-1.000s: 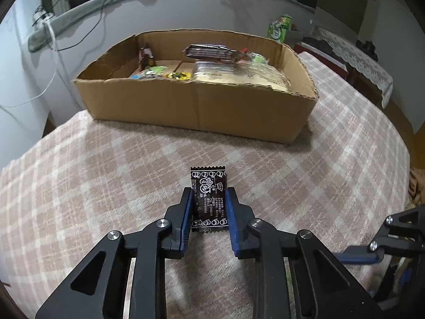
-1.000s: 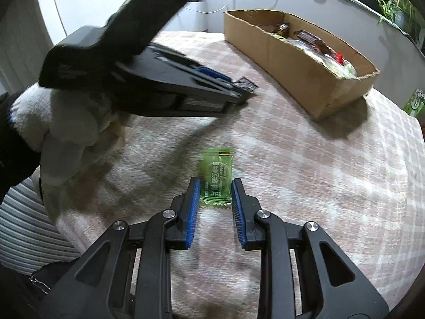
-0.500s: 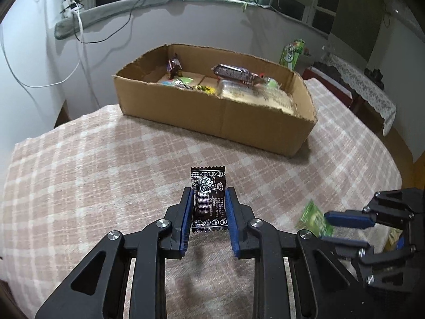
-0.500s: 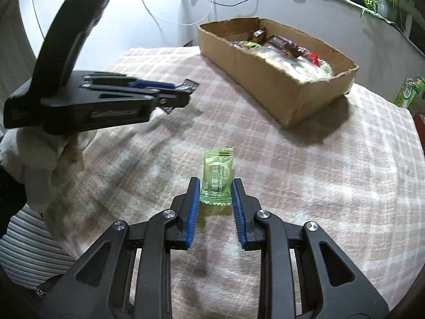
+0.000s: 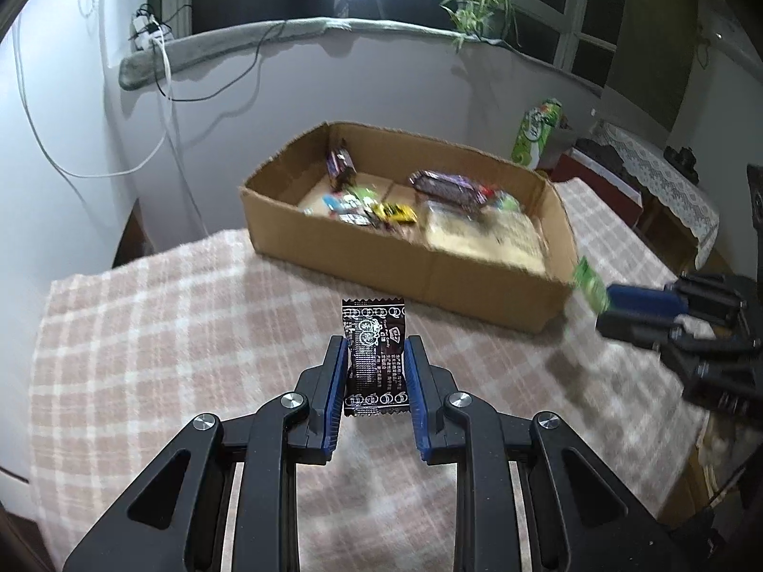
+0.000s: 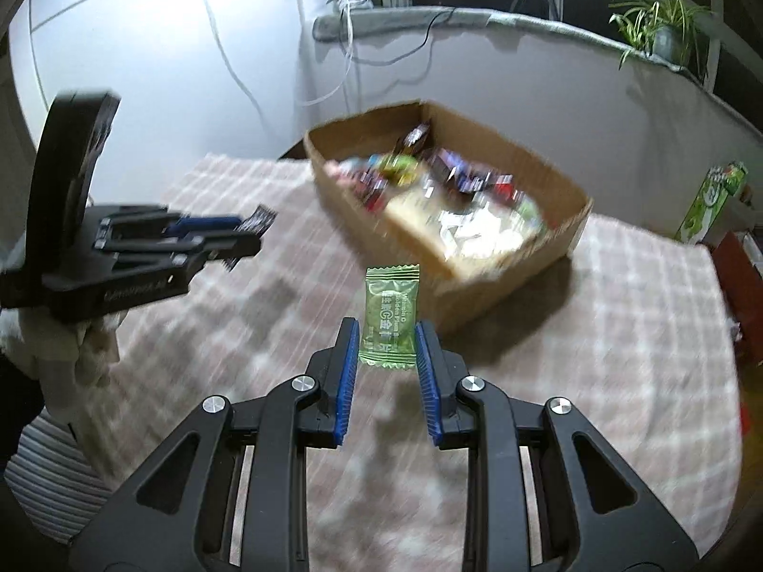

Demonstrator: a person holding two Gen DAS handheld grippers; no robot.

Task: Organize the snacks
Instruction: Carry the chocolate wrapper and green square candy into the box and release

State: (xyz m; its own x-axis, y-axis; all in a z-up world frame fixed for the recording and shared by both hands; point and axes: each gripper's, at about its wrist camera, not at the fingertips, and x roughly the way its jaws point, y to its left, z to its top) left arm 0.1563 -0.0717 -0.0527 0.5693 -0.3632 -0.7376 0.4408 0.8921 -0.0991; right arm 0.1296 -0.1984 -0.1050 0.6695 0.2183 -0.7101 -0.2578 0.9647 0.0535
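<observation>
My left gripper (image 5: 374, 362) is shut on a black snack packet (image 5: 374, 357) and holds it above the checked tablecloth (image 5: 143, 333). My right gripper (image 6: 387, 348) is shut on a green candy packet (image 6: 390, 317), also held in the air. A low cardboard box (image 5: 405, 257) with several snacks inside stands ahead of both grippers. In the left wrist view the right gripper (image 5: 615, 302) shows at the right with the green packet (image 5: 590, 283) close to the box's near right corner. In the right wrist view the left gripper (image 6: 224, 233) shows at the left with the black packet (image 6: 260, 219).
The round table ends at a white wall behind the box (image 6: 453, 219). A green carton (image 5: 539, 131) stands beyond the box at the right. Cables (image 5: 162, 95) hang down the wall. A plant (image 6: 663, 24) sits on the window sill.
Both grippers have risen and moved toward the box with their packets. The box's inside is now more in view. The right gripper has come nearer to the box's right corner.
</observation>
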